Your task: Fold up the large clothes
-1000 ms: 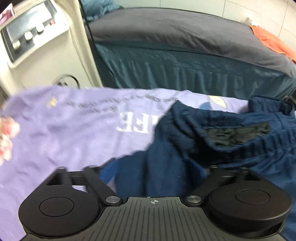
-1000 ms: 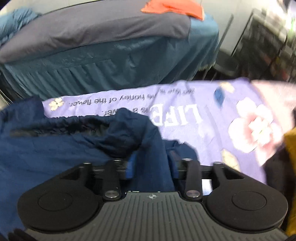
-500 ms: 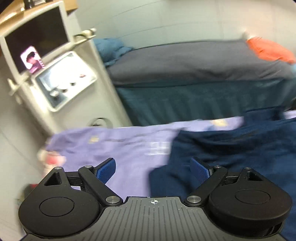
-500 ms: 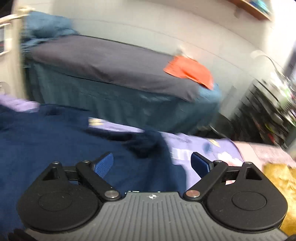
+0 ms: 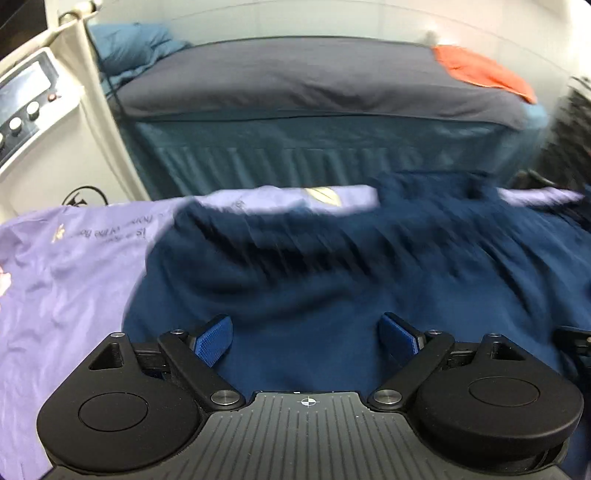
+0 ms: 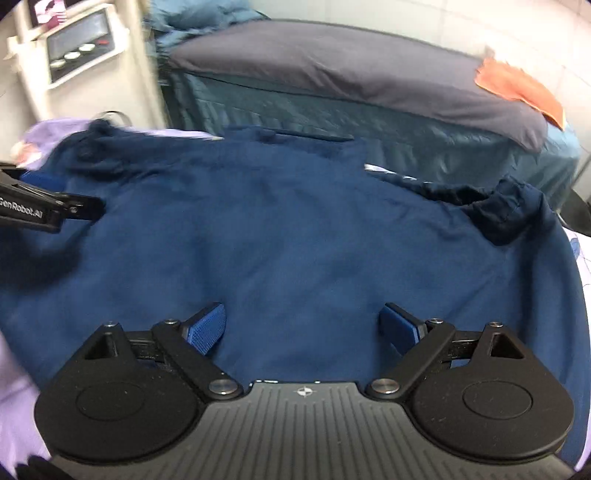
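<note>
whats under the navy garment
A lilac printed sheet lies under the navy garment, showing at its left edge and in a strip along its far edge. How far the print runs beneath, and what the sheet rests on, is covered.

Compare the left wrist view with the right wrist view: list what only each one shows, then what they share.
Only the left wrist view: the printed text line on the lilac sheet and the left gripper from behind, jaws open, empty.

Only the right wrist view: the garment's dark bunched part, the small screen above the machine's panel, and the right gripper, jaws open, empty.

Both: the navy garment spread on the lilac sheet, the grey-topped bed, the orange cloth, the cream machine.
</note>
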A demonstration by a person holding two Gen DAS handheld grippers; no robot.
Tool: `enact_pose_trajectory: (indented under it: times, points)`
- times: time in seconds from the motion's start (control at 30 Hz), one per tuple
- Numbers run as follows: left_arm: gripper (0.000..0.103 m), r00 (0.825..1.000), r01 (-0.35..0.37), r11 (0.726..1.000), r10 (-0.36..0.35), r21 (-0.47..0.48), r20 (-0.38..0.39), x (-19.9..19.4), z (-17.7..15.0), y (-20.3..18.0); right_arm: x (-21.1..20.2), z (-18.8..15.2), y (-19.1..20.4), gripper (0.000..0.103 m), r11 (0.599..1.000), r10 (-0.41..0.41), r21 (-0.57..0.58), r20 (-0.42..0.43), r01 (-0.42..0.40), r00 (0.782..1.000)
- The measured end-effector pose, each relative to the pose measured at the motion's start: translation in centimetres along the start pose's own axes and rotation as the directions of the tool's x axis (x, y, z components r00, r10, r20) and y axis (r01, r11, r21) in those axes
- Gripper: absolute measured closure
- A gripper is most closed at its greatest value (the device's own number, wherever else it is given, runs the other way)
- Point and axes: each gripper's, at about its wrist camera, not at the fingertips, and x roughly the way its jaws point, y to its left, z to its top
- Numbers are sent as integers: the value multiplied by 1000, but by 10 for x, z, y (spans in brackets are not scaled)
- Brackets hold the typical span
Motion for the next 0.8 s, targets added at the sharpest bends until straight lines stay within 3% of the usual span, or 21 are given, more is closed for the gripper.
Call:
enact_pose_trajectory:
  times: [0.03, 0.1, 0.17, 0.27, 0.33, 0.4, 0.8]
  points:
    - [0, 1000, -16, 1000, 16, -20, 8, 10, 10, 5, 8, 10, -7, 6, 1000, -7, 16, 4, 7, 1000]
    - [0, 998, 23, 997, -27, -79, -54, 37, 28, 17, 27, 27, -23, 4, 998, -23, 57, -24, 25, 999]
    - [0, 996, 25, 997, -31, -70, -87, 55, 39, 17, 42, 41, -39, 3, 988, -26, 153, -39, 32, 999]
    - [0, 996, 22, 998, -28, -63, -88, 71, 49, 19, 59, 54, -44, 1, 981, -64, 183, -47, 71, 997]
    - [0, 992, 29, 995, -40, -92, -123, 86, 53, 22, 76, 57, -45, 0, 970, -57, 231, -105, 80, 993]
    - [0, 991, 19, 998, -25, -52, -132, 93, 55, 16, 92, 58, -47, 0, 961, -57, 262, -150, 95, 987]
    - [0, 992, -3, 1000, 0, -23, -129, 100, 52, 8, 102, 57, -41, 0, 957, -81, 264, -159, 121, 984]
